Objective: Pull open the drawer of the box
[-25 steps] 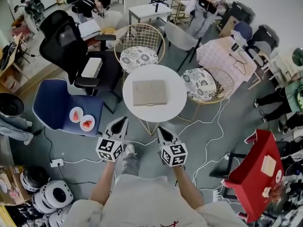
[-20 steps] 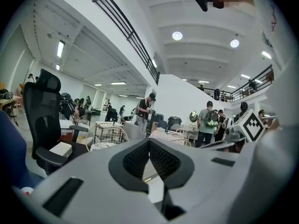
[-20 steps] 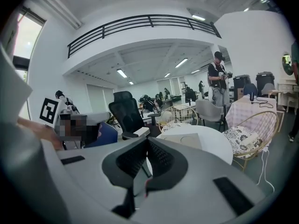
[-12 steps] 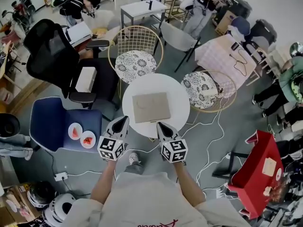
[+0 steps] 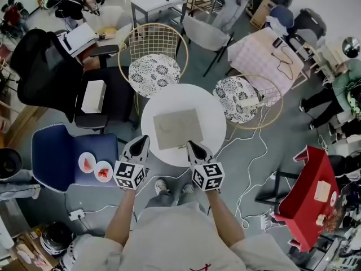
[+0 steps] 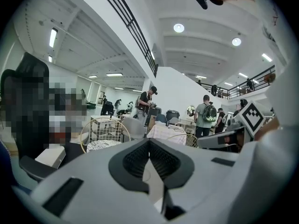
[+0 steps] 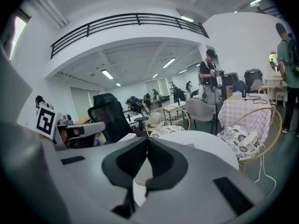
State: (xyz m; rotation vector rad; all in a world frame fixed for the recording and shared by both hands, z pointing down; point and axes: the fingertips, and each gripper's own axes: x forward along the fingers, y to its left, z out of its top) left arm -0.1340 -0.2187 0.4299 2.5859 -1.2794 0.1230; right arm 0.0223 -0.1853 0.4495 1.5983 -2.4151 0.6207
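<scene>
Flat beige square box (image 5: 178, 129) on round white table (image 5: 211, 114), frame centre. Left gripper (image 5: 141, 139), right gripper (image 5: 191, 145) just below: both clenched, empty.

Round white table (image 5: 180, 95) on gold wire legs; flat beige box (image 5: 177, 129) lying at centre.
</scene>
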